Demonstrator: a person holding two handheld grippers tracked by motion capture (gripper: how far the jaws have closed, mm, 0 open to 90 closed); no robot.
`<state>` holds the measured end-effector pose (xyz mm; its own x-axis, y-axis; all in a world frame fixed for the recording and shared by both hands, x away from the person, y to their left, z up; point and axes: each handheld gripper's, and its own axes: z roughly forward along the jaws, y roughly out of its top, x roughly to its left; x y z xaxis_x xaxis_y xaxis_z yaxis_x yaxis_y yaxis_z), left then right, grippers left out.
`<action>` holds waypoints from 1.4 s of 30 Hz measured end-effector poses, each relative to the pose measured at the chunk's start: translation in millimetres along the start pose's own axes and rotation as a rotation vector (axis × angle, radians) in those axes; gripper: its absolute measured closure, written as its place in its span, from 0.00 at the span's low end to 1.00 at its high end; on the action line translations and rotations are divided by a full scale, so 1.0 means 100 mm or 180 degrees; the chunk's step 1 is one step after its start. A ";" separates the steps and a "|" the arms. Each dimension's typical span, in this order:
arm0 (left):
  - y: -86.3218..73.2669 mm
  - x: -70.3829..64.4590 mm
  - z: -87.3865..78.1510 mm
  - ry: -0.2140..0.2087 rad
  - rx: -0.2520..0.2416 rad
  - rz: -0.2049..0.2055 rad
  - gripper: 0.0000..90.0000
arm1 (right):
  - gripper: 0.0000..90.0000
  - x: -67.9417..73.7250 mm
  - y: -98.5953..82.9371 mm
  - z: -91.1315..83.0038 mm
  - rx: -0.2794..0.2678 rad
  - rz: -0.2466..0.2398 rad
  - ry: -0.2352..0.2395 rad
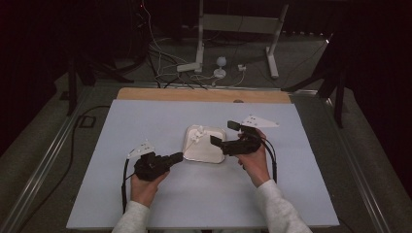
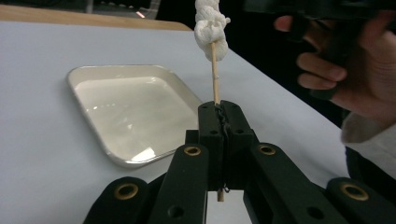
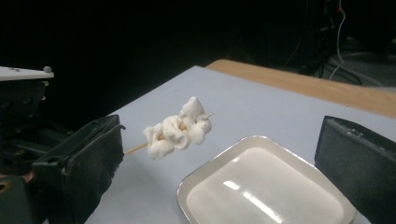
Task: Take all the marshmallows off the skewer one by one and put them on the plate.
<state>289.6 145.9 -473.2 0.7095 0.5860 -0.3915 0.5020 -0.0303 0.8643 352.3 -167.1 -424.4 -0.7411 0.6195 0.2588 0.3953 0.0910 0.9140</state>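
Above the tray [image 1: 204,150], left fingers [image 2: 212,135] pinch the skewer [image 2: 215,77] so its white lumps [image 3: 177,128] face the right gripper [image 1: 226,133], whose fingers are spread to strip them.

white marshmallows [image 3: 180,128] | tan skewer [image 2: 215,74] | cream tray [image 1: 192,153] | pale-blue table [image 1: 136,121]

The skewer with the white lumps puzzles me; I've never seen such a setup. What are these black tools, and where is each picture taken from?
A person sits at a table holding a hand-held clamp tool in each hand. One picture looks down from above; the other two come from cameras riding on each tool. The left gripper is shut on a thin wooden skewer carrying white lumps, perhaps marshmallows, held over an empty white tray. The right gripper is open, its jaws spread wide near the lumps, holding nothing.
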 end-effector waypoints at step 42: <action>0.00 -0.07 0.08 -0.0030 0.0175 0.0280 1.00 | 0.93 0.11 0.09 0.20 0.0302 -0.0168 -0.0226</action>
<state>288.6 135.0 -472.8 0.7564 0.5716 -0.3181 0.4638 -0.1258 0.8770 358.9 -144.1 -419.2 -0.7233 0.6652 0.1854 0.4088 0.1961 0.8913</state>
